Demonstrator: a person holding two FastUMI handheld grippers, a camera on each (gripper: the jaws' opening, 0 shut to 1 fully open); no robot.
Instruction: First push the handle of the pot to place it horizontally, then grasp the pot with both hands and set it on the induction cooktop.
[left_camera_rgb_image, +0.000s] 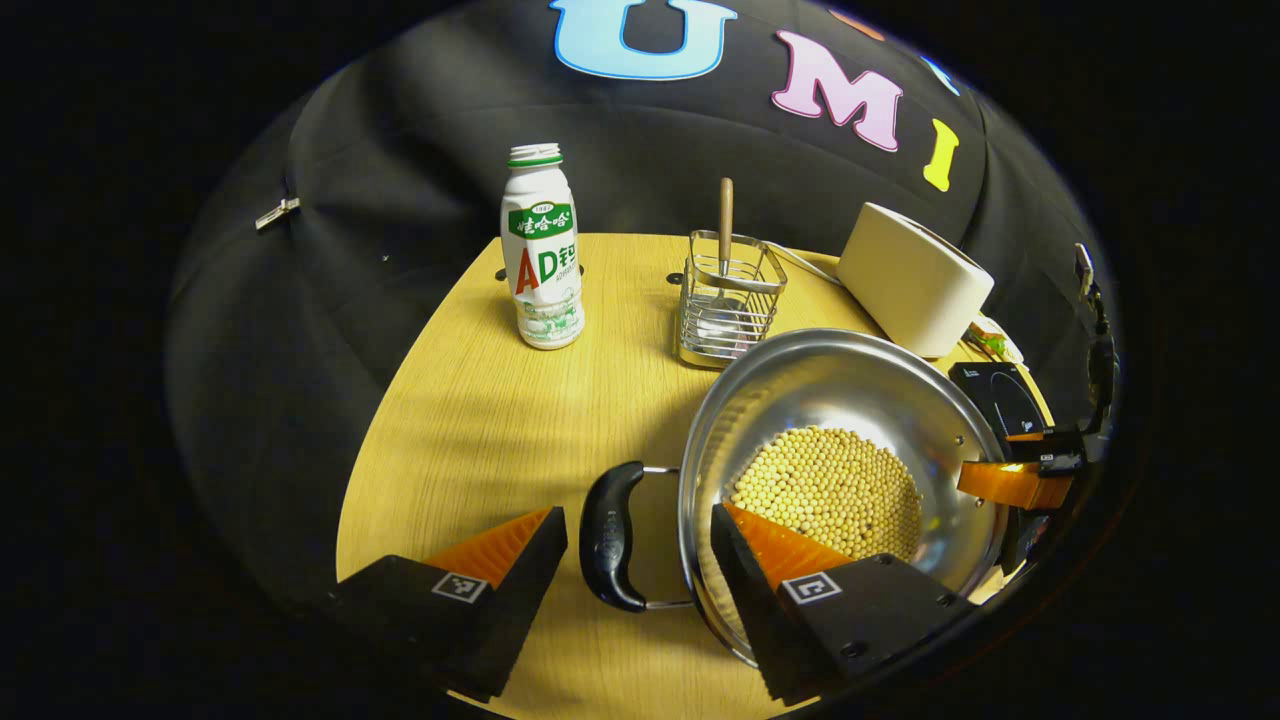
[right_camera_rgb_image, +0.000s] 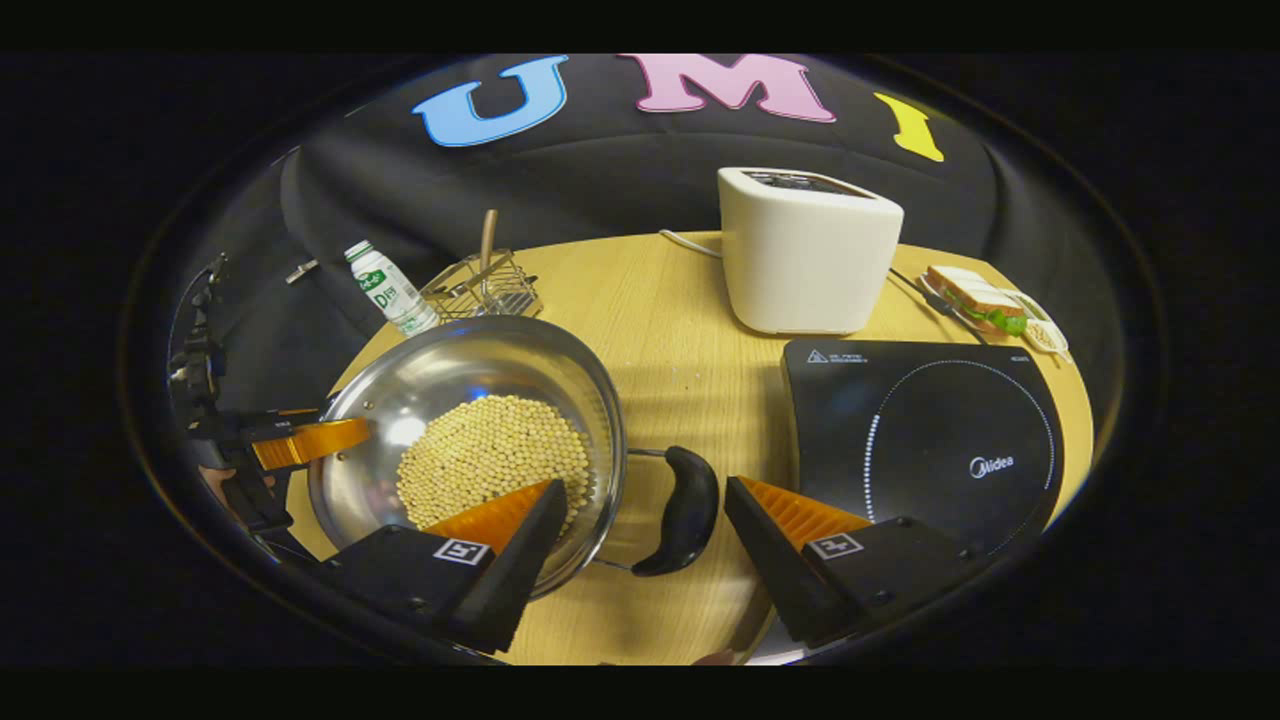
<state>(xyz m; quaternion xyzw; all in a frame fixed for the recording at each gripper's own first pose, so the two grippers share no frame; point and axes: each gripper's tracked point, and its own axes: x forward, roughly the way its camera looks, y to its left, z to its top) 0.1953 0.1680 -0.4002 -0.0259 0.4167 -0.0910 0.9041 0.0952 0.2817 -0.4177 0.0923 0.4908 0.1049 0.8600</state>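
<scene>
The left gripper (left_camera_rgb_image: 637, 560) and right gripper (right_camera_rgb_image: 645, 545) are held wide open, each bracketing one black handle (left_camera_rgb_image: 613, 536) of the bean-filled pot (right_camera_rgb_image: 470, 440), which is set on the tabletop (left_camera_rgb_image: 500, 400) beside the induction cooktop (right_camera_rgb_image: 930, 440).

"Midea" on the induction cooktop (right_camera_rgb_image: 920, 440), "AD", seemingly, on the bottle (left_camera_rgb_image: 541, 250)

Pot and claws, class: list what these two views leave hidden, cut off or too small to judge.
- Pot: left gripper view, near rim and part of the beans hidden behind the left claw.
- Pot base: both views, covered by beans.
- Cooktop: right gripper view, near edge behind the right claw.
- Sandwich plate: right gripper view, too small to judge.
</scene>
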